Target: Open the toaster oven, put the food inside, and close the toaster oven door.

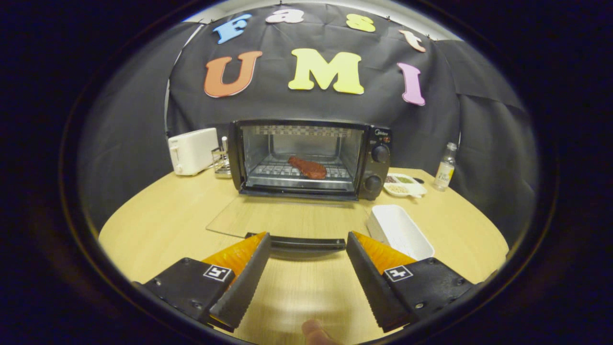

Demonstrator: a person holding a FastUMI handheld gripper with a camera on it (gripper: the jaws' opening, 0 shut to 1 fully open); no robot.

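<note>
A: Starting big, what do you see?

B: A round light wooden table takes up the whole lower half of the frame. On it, in the middle of the frame, sits a black metal toaster oven. Its clear glass door lies wide open, flat down on the table, with its dark curved handle closest to us.

A: And the smaller things?

B: A white plastic toaster stands at the middle left. A white empty rectangular tray sits right of the door. A white divided dish and a small clear bottle are at the middle right.

A: Where is the food?

B: The reddish-brown piece of meat lies on the wire rack inside the oven.

A: What is the gripper doing?

B: Its two fingers are spread wide at the bottom of the frame and hold nothing. The handle shows just beyond the fingertips, between them.

A: So which step is this?

B: I think only closing is left. The fingers should get under or around the handle, then lift the door up until it shuts.
</note>
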